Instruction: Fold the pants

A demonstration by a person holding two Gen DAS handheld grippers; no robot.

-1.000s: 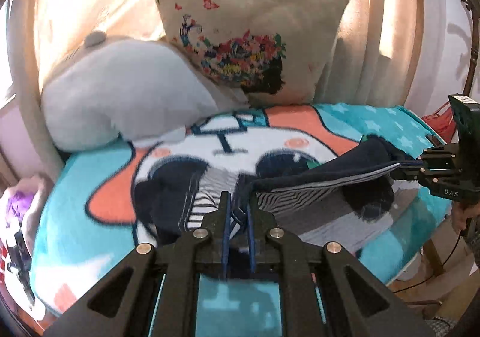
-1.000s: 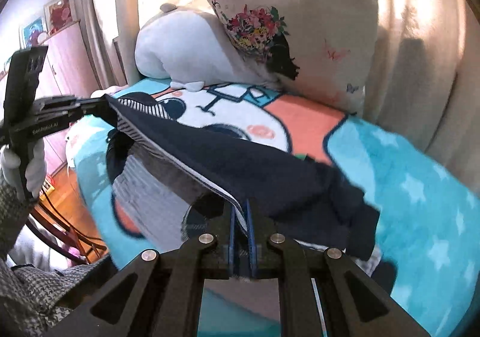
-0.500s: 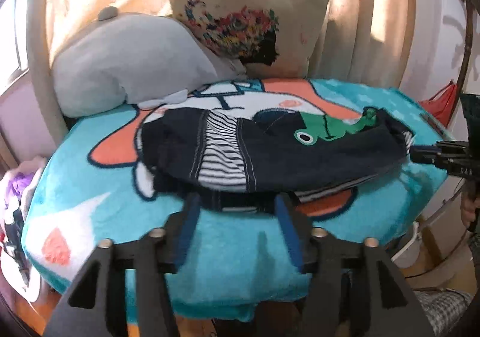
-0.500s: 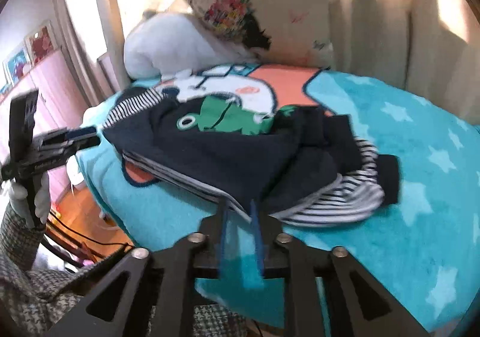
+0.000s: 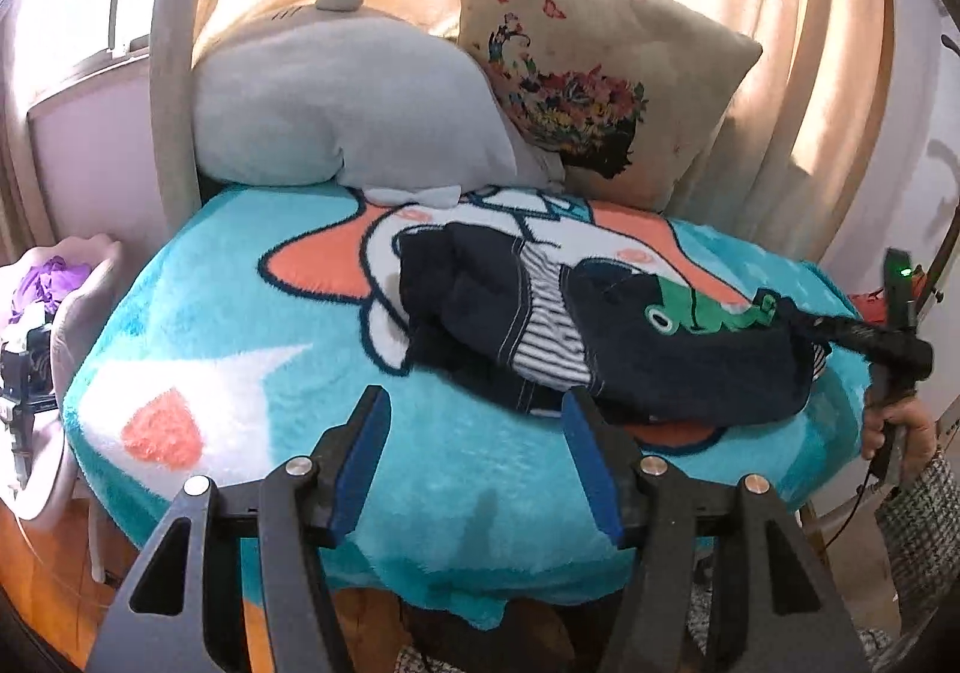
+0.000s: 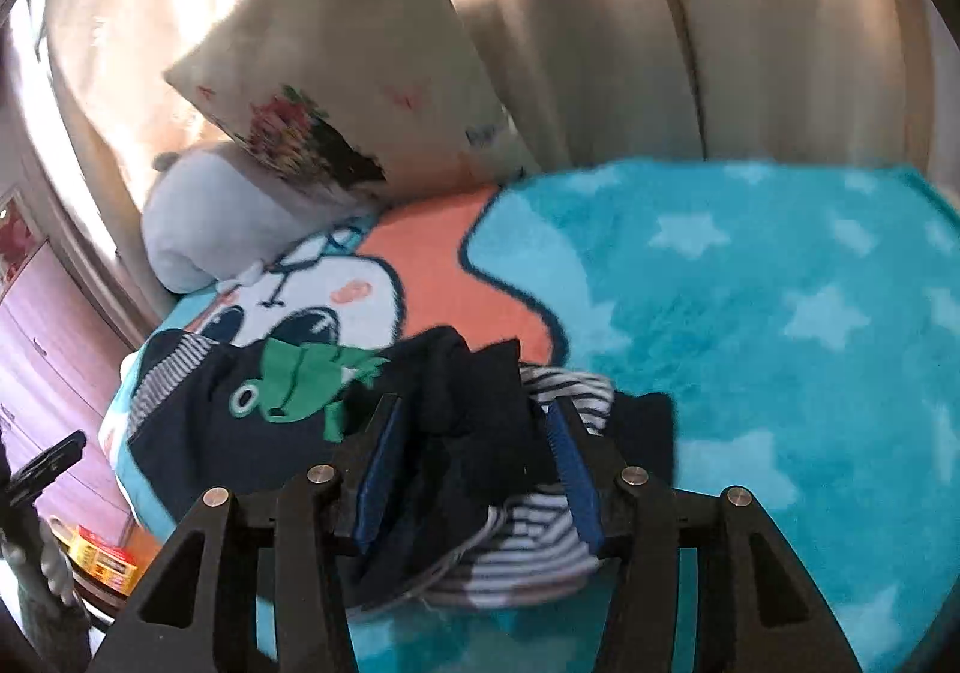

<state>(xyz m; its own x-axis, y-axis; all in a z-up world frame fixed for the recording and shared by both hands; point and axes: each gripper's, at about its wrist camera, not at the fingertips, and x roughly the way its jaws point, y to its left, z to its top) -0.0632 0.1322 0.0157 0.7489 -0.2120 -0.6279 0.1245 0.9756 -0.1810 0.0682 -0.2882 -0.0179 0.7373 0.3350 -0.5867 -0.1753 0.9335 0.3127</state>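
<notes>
The navy pants [image 5: 654, 349] with striped lining and a green frog patch lie folded on the turquoise blanket [image 5: 252, 349]. They also show in the right wrist view [image 6: 252, 433]. My left gripper [image 5: 471, 421] is open and empty, just short of the pants' near edge. My right gripper [image 6: 471, 427] is open, its jaws standing either side of a bunched navy and striped end of the pants [image 6: 480, 409] without closing on it. The right gripper also shows in the left wrist view [image 5: 840, 328] at the pants' right end.
A grey plush pillow [image 5: 342, 115] and a flowered cushion [image 5: 588, 73] lean at the back against curtains [image 5: 780, 13]. A pale basket with purple cloth [image 5: 48, 289] stands left of the seat. A wooden cabinet [image 6: 36, 325] is at the left.
Both grippers let go of the pants and opened wide. The lifted half was laid over, and the pants now lie folded on the blanket. Both grippers have drawn back a little.
</notes>
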